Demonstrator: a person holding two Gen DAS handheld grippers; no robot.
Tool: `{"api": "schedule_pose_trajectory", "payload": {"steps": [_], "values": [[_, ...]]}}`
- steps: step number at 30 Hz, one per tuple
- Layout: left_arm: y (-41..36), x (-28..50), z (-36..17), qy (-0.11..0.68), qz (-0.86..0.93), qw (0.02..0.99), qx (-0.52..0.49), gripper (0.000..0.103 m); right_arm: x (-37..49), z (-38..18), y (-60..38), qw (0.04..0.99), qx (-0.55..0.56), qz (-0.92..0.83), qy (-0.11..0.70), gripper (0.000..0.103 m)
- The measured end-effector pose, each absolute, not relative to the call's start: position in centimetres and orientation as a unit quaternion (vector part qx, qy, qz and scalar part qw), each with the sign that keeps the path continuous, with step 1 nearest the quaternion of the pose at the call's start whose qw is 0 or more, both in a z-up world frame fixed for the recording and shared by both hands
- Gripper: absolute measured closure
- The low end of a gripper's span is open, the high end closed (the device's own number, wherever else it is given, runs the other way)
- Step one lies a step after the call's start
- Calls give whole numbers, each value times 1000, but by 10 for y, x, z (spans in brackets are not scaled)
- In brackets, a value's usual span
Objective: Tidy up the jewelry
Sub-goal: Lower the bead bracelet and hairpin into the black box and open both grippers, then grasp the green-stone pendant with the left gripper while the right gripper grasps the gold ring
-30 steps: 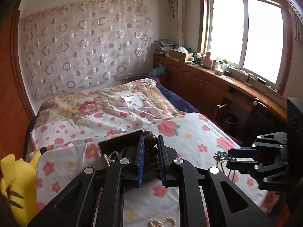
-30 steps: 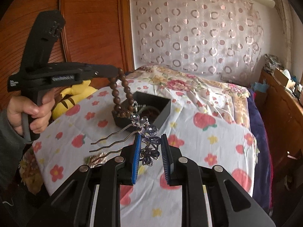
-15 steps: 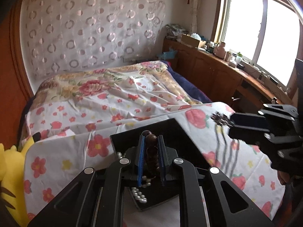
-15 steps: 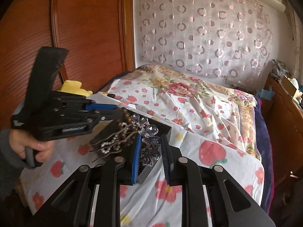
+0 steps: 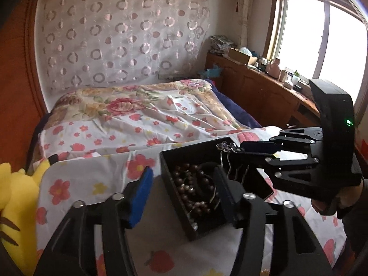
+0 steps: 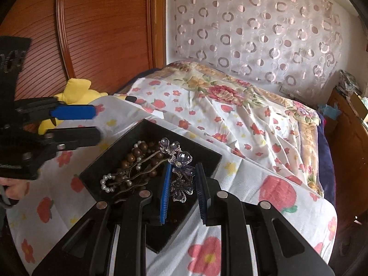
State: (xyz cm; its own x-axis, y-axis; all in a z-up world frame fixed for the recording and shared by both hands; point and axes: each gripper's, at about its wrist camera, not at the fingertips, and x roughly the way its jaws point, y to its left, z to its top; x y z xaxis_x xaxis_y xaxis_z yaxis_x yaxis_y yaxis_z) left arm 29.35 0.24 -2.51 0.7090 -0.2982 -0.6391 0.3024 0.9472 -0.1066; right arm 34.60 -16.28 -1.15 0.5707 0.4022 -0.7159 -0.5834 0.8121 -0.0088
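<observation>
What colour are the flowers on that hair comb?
Pale purple crystal flowers on the hair comb, clearest in the right wrist view.

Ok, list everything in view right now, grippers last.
Box: one, black, on floral sheet.
Wooden bead bracelet: one, brown, inside box.
Pearl strand: one, white, inside box.
Hair comb: one, purple crystal flowers, bronze prongs, over box.
Plush toy: one, yellow, by headboard.
Bedsheet: one, white floral.
Left gripper: opening, nothing between its pads, over box.
Right gripper: shut on hair comb.

Soft daylight from the blown-out window — edges bowed, dark.
</observation>
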Motion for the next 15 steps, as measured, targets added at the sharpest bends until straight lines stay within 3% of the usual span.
{"api": "schedule_pose_trajectory", "payload": {"steps": [2, 4, 15], "values": [[5, 287, -22, 341, -159, 927, 2, 33, 345, -10, -161, 880, -121, 281, 364, 78], [11, 276, -20, 338, -155, 928, -1, 29, 342, -6, -161, 884, -118, 280, 356, 62], [23, 210, -33, 343, -142, 928, -13, 22, 261, 8, -203, 885, -80, 296, 349, 59]]}}
